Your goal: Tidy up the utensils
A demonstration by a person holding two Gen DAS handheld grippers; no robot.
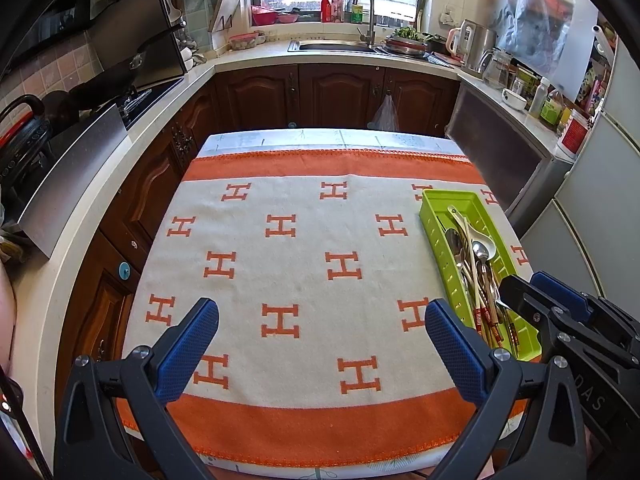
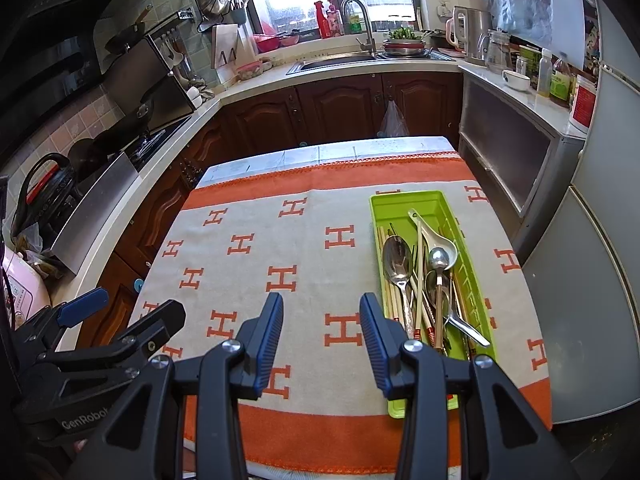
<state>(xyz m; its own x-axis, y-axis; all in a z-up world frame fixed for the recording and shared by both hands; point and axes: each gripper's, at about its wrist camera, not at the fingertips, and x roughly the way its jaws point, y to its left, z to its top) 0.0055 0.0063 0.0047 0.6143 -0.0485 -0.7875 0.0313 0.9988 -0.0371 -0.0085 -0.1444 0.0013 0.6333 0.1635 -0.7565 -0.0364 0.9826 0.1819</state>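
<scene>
A lime-green utensil tray (image 2: 404, 196) lies lengthwise on the right side of the table. It holds a large metal spoon (image 2: 396, 258), a white ceramic spoon (image 2: 440, 244), a small metal spoon (image 2: 439, 258), chopsticks (image 2: 386, 284) and other cutlery. My right gripper (image 2: 320, 304) hovers open and empty above the cloth, just left of the tray's near end. My left gripper (image 1: 320, 316) is spread wide over the middle of the cloth with nothing between its blue pads. The left wrist view shows the tray (image 1: 448, 194) at the right, with the right gripper (image 1: 534, 286) over its near end.
The table wears a white cloth (image 1: 304, 240) with orange H marks and orange borders. A counter with a stove (image 1: 132, 100) runs along the left, and a sink (image 1: 336, 46) sits at the back. A steel cabinet (image 2: 508, 140) and a fridge (image 2: 592, 240) stand close on the right.
</scene>
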